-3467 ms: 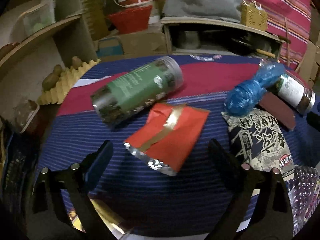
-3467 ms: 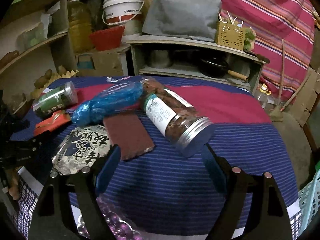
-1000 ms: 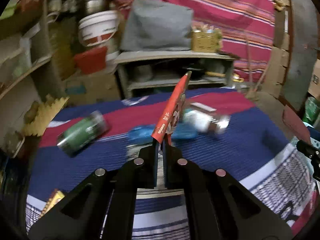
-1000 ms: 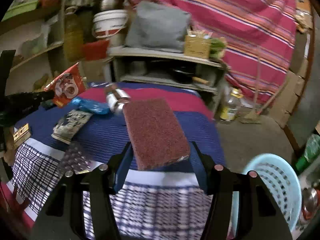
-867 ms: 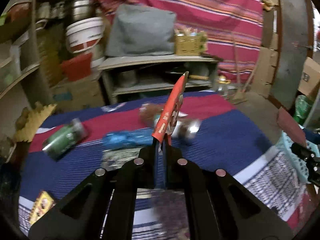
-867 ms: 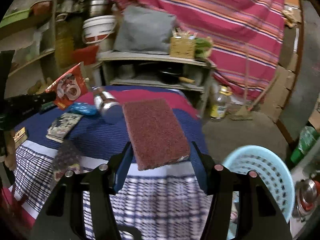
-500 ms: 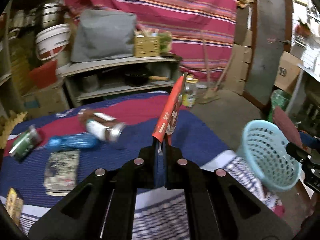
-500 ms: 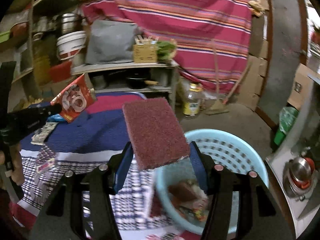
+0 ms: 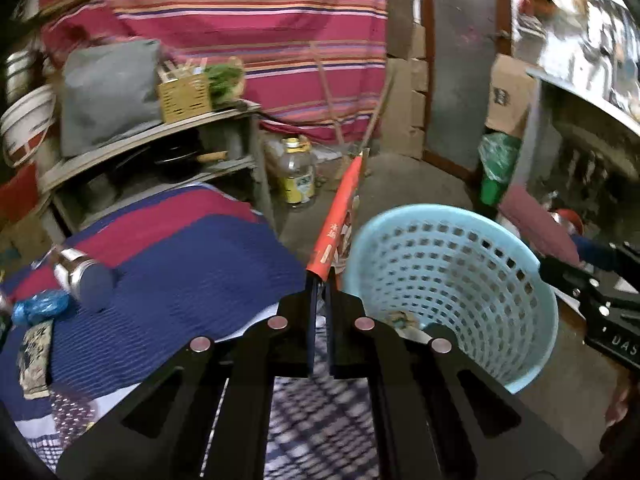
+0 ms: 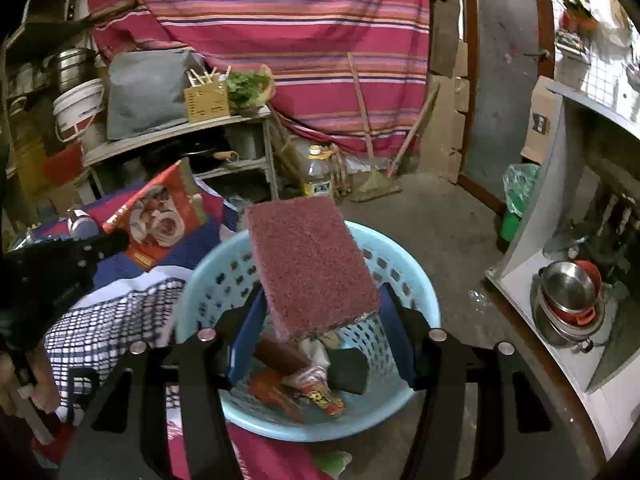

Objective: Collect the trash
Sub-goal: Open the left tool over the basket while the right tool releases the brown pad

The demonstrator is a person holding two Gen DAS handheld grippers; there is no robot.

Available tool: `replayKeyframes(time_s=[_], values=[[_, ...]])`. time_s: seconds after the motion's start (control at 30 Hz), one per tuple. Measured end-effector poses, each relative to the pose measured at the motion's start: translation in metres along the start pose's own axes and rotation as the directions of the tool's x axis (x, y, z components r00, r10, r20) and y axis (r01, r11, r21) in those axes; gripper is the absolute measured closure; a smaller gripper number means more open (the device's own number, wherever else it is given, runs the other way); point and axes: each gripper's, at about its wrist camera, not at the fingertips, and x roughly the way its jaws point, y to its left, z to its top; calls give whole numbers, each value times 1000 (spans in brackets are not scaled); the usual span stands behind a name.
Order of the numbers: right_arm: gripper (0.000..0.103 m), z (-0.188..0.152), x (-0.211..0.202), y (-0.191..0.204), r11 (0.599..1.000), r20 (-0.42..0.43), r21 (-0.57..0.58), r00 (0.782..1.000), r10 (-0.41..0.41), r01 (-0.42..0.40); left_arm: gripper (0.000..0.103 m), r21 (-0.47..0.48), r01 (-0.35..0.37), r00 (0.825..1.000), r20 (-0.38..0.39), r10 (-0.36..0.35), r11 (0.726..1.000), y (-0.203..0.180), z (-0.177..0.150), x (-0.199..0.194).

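Note:
My left gripper (image 9: 319,288) is shut on a red snack packet (image 9: 340,216), held upright edge-on just left of the light blue basket (image 9: 532,280). The packet's printed face also shows in the right wrist view (image 10: 160,220). My right gripper (image 10: 320,312) is shut on a maroon scouring pad (image 10: 312,264) and holds it above the basket (image 10: 416,280), which has wrappers and a dark block inside. The pad also shows at the basket's far right in the left wrist view (image 9: 536,224).
The table with a blue and red striped cloth (image 9: 192,264) lies to the left, with a metal-lidded jar (image 9: 80,276), a blue bag (image 9: 40,306) and a printed packet (image 9: 34,352). Shelves (image 10: 180,140), an oil bottle (image 10: 318,172) and steel bowls (image 10: 568,296) stand around.
Both grippers swung right from the table towards the basket. The pad now hangs over the basket and the red packet is beside its rim. Both grips stayed shut.

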Motion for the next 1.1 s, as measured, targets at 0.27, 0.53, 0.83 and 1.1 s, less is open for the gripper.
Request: replayKeyframes(time_s=[0.27, 0.53, 0.83, 1.1], values=[[46, -6, 4, -27, 999, -7, 34, 1000, -18, 19, 101, 51, 72, 997, -22, -71, 996, -40, -1, 13], [46, -5, 9, -41, 997, -18, 66, 999, -33, 34, 81, 60, 73, 996, -49, -70, 995, -48, -5, 21], [46, -6, 20, -36, 998, -34, 55, 999, -31, 33, 42, 5, 12, 1000, -5, -12, 1000, -29, -1, 10], [45, -2, 41, -12, 998, -49, 49, 999, -24, 26, 14, -60, -80, 996, 27, 82, 995, 15, 2, -6]])
